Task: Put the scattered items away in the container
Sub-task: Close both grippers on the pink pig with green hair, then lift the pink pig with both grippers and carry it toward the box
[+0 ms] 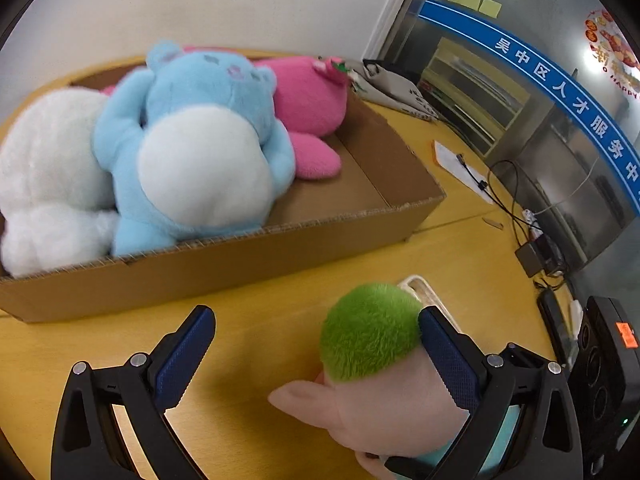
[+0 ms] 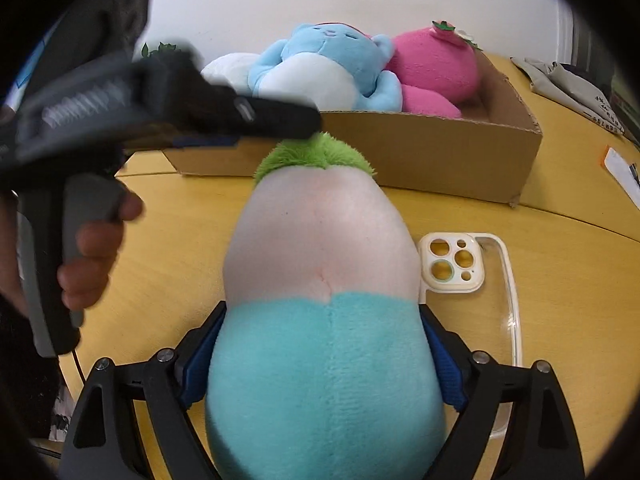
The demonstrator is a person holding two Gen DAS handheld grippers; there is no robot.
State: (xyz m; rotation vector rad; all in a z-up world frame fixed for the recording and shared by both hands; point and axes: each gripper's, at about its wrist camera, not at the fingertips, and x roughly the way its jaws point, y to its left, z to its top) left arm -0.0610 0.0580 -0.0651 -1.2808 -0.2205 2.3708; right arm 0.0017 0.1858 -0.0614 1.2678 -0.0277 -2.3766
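Right wrist, plush doll (image 2: 324, 320) hides gripper (image 2: 320, 356) fingertips

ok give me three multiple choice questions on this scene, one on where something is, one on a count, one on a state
1. Where does the clear phone case lie?
A. in the box
B. on the table beside the green-haired plush
C. on the pink plush

2. How many plush toys are in the cardboard box?
A. one
B. three
C. five

3. What is the right gripper doing?
A. hanging open
B. shut on the phone case
C. shut on the green-haired plush

Answers: 1 B, the case rests on the yellow table next to that plush. 2 B, white, blue and pink. 3 C, both fingers press its teal lower body.
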